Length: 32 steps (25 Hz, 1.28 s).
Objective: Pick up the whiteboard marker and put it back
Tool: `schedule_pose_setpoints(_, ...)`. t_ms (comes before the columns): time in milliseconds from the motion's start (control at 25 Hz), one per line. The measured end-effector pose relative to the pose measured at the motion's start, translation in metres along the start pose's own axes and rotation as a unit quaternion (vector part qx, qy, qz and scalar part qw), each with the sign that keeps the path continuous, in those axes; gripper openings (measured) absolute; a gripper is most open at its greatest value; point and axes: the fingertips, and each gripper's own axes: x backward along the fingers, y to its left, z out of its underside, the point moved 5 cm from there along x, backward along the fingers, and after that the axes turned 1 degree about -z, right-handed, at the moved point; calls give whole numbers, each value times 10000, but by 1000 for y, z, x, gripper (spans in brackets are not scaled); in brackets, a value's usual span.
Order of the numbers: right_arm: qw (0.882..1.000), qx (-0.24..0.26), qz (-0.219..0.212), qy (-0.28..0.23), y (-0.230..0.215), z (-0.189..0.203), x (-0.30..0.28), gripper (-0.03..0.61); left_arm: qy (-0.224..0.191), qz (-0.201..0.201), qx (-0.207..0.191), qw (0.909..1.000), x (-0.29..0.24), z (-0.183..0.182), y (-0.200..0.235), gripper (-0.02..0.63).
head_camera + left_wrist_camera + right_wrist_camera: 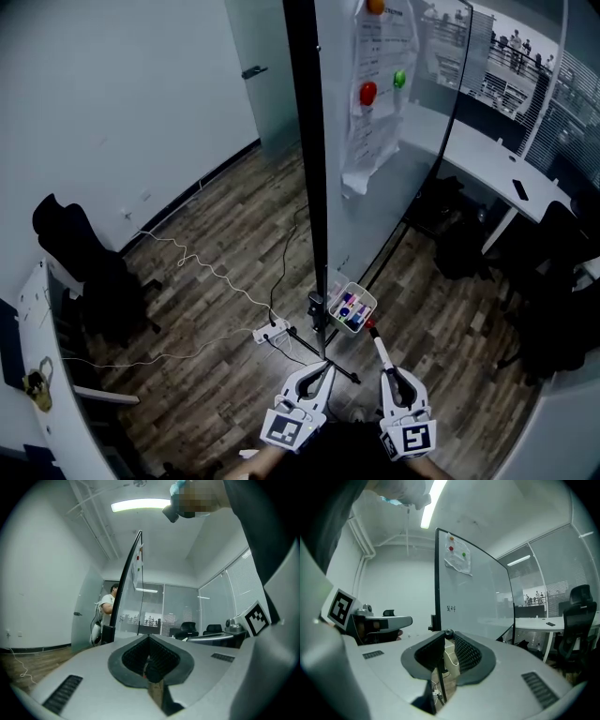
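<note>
The whiteboard marker [376,347] is pinched at the tips of the right gripper [383,372]. It sticks out forward along the fingers, with its red end toward the white basket [337,292] that hangs low on the whiteboard [334,187] stand. In the right gripper view only a dark round end [448,633] shows where the closed fingers meet. That fits a marker held lengthwise and not crosswise. A lengthwise grip probably suits this job, since the marker can be lowered end-first into the basket among the other coloured items there.

The marker is in the air just short of the basket's near rim and slightly to its right, so it has been picked up but not yet put back. What remains is to bring the tip over the opening and let go. The basket is already fairly full, so the marker could catch on the rim or on the contents.

The left gripper [325,368] is beside the right one, nearer the stand's black post. Its fingers are together and nothing is between them; the left gripper view shows only floor through the gap below them. It seems to be kept out of the way.
</note>
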Motion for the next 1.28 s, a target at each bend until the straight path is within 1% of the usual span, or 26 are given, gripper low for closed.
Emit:
schedule_pose_setpoints(160,10000,58,-4,-31,-3,0,5,77,-6,-77,78,9999,0,-1,3,8)
schedule_pose_setpoints(320,9999,127,-5,-12,-5,-2,7,77,-18,-73,39,10000,-1,0,3,8)
schedule_pose_setpoints(520,10000,53,3,-61,-7,-2,5,77,20,-63,-20,10000,-4,1,1,8)
schedule_pose_setpoints(640,9999,75,-12,-104,-8,-4,4,77,-38,-84,-22,10000,-6,-1,1,8)
schedule_pose_setpoints(800,9999,91,-14,-54,-10,-3,2,77,-52,-40,-81,9999,-8,-4,1,8)
schedule_pose_setpoints(1080,9999,113,-36,-53,-6,-4,-2,77,-37,-30,-54,10000,-8,-4,6,8)
schedule_pose_setpoints(1280,10000,-2,14,23,0,-3,-7,77,-47,-2,-65,10000,-7,-5,13,8)
